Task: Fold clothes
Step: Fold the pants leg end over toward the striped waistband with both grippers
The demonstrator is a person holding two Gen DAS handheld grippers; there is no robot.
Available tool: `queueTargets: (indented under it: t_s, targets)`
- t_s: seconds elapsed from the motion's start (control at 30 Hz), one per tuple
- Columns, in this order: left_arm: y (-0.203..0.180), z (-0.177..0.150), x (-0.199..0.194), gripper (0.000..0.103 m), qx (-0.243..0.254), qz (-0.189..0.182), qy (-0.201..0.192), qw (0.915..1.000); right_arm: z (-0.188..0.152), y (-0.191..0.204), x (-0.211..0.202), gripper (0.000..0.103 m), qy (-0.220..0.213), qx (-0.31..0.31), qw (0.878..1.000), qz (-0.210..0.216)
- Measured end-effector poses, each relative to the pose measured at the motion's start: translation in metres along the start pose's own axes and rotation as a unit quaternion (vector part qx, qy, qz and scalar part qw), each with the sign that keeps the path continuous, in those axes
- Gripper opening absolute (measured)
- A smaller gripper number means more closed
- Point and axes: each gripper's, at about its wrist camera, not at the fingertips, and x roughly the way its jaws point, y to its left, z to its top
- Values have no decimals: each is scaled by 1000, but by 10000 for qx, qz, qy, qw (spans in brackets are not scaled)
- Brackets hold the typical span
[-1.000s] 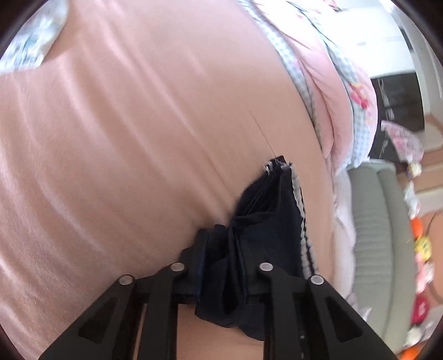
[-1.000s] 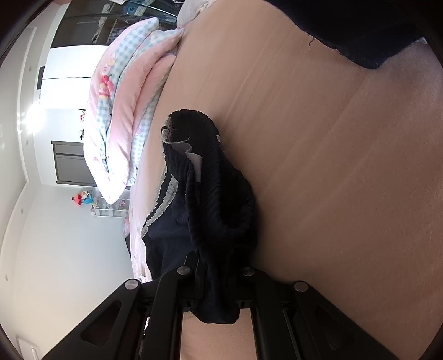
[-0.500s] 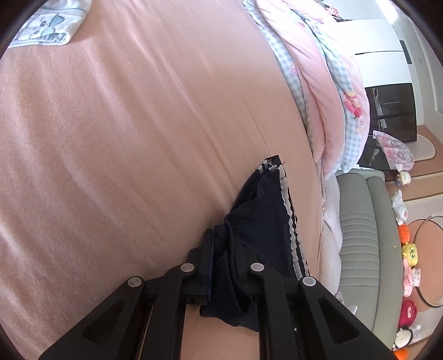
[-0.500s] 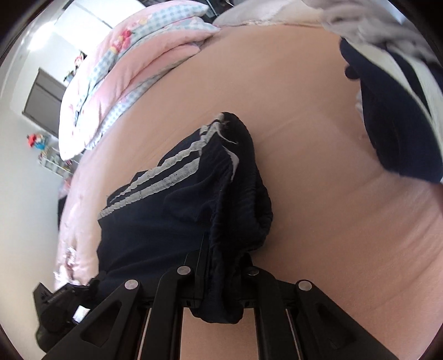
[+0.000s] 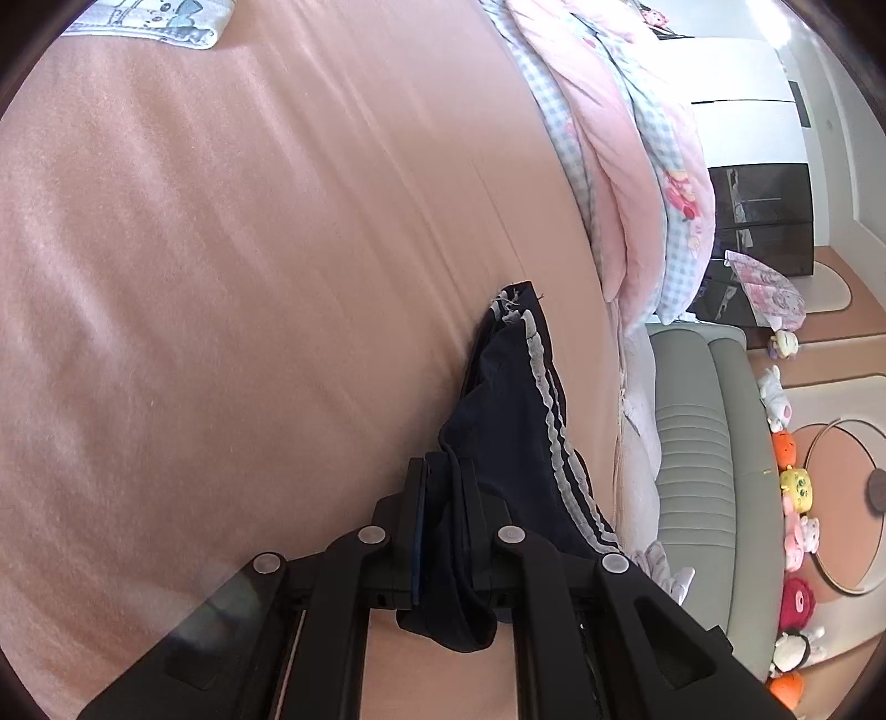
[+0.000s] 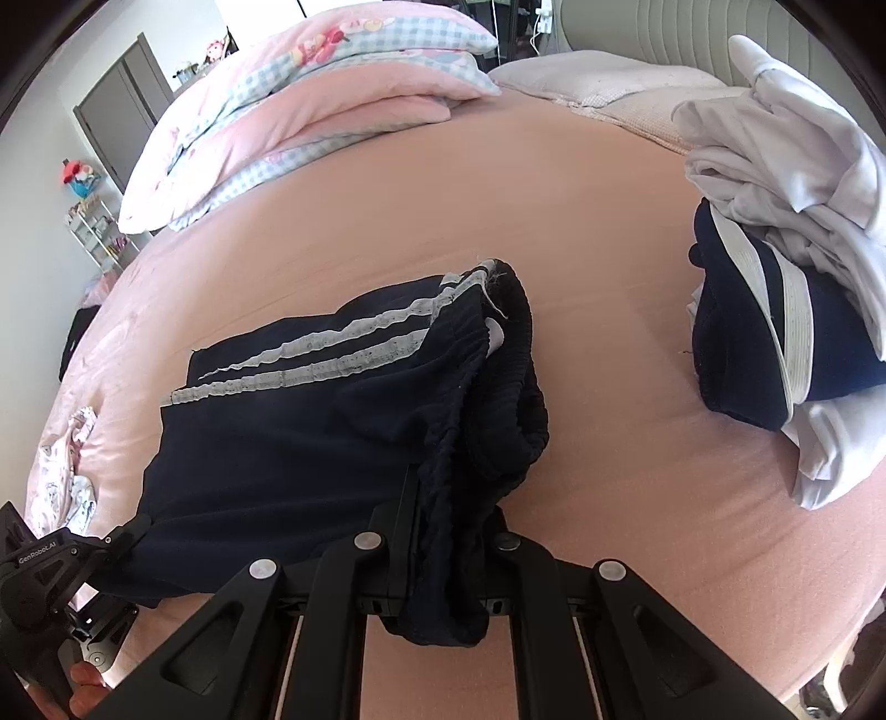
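Observation:
Dark navy shorts (image 6: 310, 432) with two white side stripes lie folded flat on the pink bed sheet (image 6: 598, 232). My right gripper (image 6: 446, 487) is shut on the bunched elastic waistband end. My left gripper (image 5: 443, 487) is shut on the hem end of the same shorts (image 5: 509, 421); it also shows at the lower left of the right wrist view (image 6: 119, 534). The shorts are stretched between the two grippers and rest on the sheet.
A pile of white and navy clothes (image 6: 786, 288) lies on the bed to the right. A folded pink and blue checked quilt (image 6: 310, 105) lies at the far side. A small printed garment (image 5: 149, 22) lies on the sheet. A grey-green headboard (image 5: 698, 443) borders the bed.
Both grippers have swung down and lowered the shorts from hanging bunched to lying spread flat on the sheet. Both grips stayed shut.

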Motion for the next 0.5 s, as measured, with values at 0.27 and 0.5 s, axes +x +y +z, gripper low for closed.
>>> queueTargets:
  t_s: [0.27, 0.5]
  targets:
    - [-13, -13, -12, 8, 534, 34, 145, 9985, 16, 0, 8, 6, 215, 198, 9995, 114]
    - [-11, -26, -8, 8, 785, 319, 382, 9957, 24, 13, 18, 6, 526, -65, 9983, -231]
